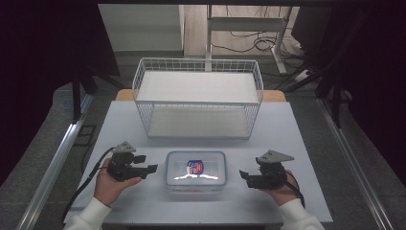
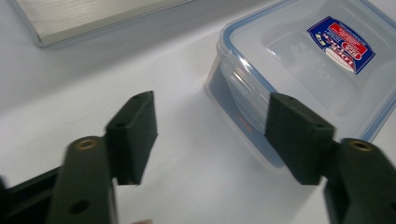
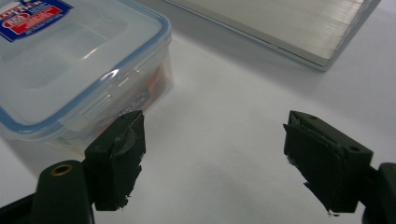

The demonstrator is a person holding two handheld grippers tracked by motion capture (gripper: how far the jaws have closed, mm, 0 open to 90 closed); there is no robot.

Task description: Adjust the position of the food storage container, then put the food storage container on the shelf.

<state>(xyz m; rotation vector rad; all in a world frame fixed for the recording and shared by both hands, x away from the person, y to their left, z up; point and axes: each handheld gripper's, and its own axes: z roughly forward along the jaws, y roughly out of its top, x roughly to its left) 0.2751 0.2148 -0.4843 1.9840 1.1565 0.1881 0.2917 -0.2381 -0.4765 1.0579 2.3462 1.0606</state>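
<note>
I see the clear plastic box (image 1: 196, 171), rectangular, blue-sealed lid, on the matte white table (image 1: 287, 129) before the wire basket (image 1: 197, 98) | my left gripper (image 1: 149, 168) spread, nothing between its blocky black jaws | right gripper (image 1: 243, 175) spread, empty, pads frayed
</note>
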